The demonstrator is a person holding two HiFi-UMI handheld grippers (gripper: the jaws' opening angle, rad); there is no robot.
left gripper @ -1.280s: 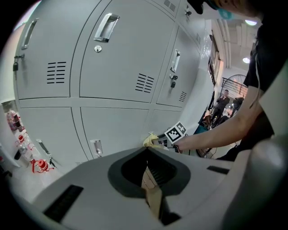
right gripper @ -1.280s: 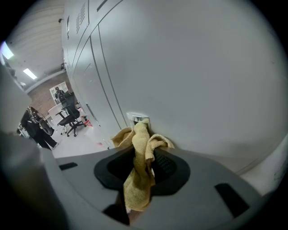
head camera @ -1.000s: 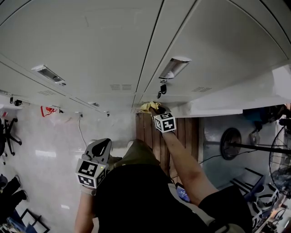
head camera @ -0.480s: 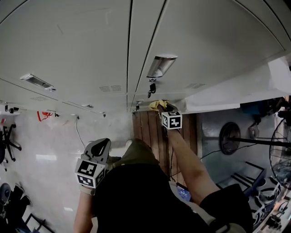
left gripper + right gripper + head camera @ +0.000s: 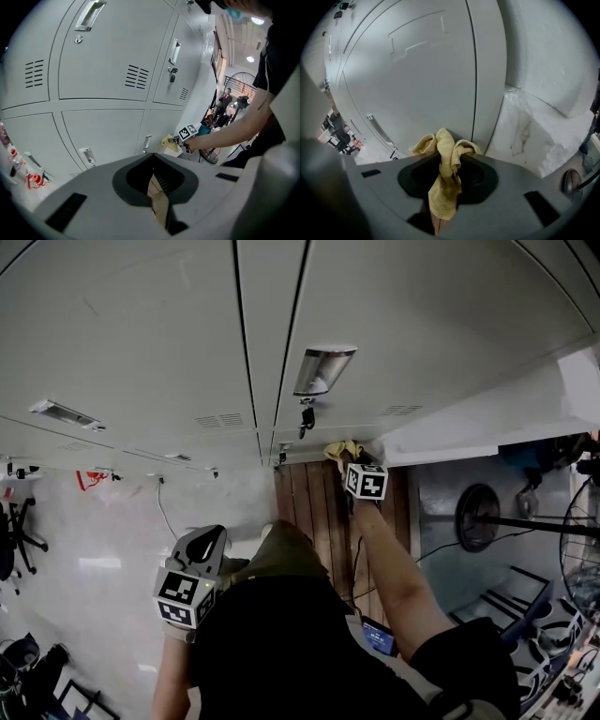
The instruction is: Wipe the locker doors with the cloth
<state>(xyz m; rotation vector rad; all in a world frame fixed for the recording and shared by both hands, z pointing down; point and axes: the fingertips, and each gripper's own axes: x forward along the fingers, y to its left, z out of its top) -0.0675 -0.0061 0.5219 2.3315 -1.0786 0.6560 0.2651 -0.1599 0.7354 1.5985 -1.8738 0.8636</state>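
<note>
A bank of grey locker doors (image 5: pixel 169 343) fills the upper head view. My right gripper (image 5: pixel 349 457) is shut on a yellow cloth (image 5: pixel 339 449) and holds it against the bottom edge of a lower locker door (image 5: pixel 431 79), close to the door's right seam. The right gripper view shows the cloth (image 5: pixel 445 178) bunched between the jaws and hanging down behind them. Held low at my left side, my left gripper (image 5: pixel 208 542) is away from the lockers; its jaws stand shut with nothing in them. The left gripper view shows the cloth (image 5: pixel 169 142) and the right gripper (image 5: pixel 180 139) far off.
A locker handle (image 5: pixel 321 371) with a key (image 5: pixel 305 416) hanging under it sits just left of the cloth. A white wall (image 5: pixel 469 418) adjoins the lockers at the right. Wooden floor (image 5: pixel 314 502) lies below, with a bicycle wheel (image 5: pixel 476 517) and a chair (image 5: pixel 14 517) further out.
My right gripper has slid to the right along the bottom of the lockers with the cloth. The left gripper has stayed where it was.
</note>
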